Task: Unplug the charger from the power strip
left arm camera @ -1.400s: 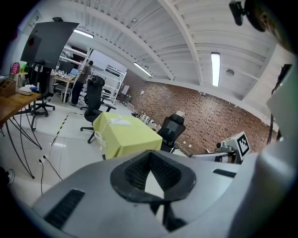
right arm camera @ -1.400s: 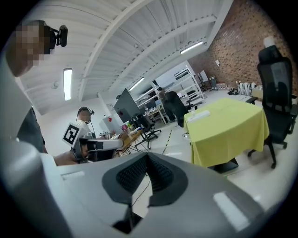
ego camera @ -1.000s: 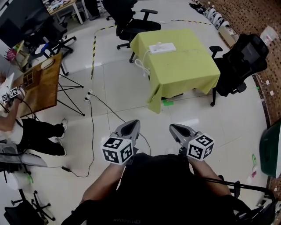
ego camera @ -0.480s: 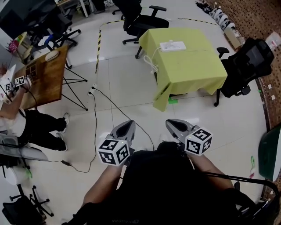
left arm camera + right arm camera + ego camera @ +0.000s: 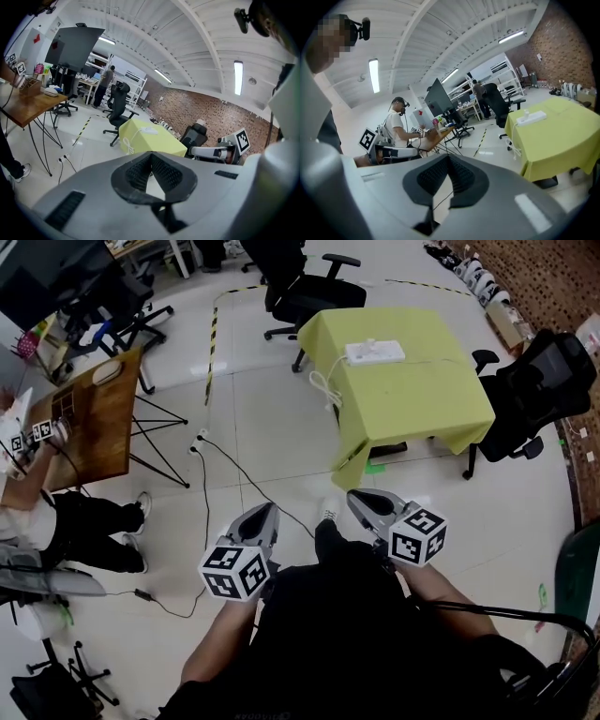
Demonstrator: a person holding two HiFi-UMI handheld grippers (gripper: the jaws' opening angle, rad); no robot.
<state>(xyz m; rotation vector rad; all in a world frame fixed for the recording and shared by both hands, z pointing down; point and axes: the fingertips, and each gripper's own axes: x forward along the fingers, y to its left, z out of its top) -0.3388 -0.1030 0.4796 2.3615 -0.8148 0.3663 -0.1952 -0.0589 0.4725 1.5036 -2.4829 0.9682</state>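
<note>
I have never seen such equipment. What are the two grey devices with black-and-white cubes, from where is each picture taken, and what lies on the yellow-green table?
A person holds two hand tools, the grey left gripper and the grey right gripper; no robot arm is here. One picture comes from a camera on the person's head, looking down; the other two come from cameras on each gripper. Both grippers are shut and empty. On the yellow-green cloth-covered table ahead lies a white power strip with a small white charger plugged in.
</note>
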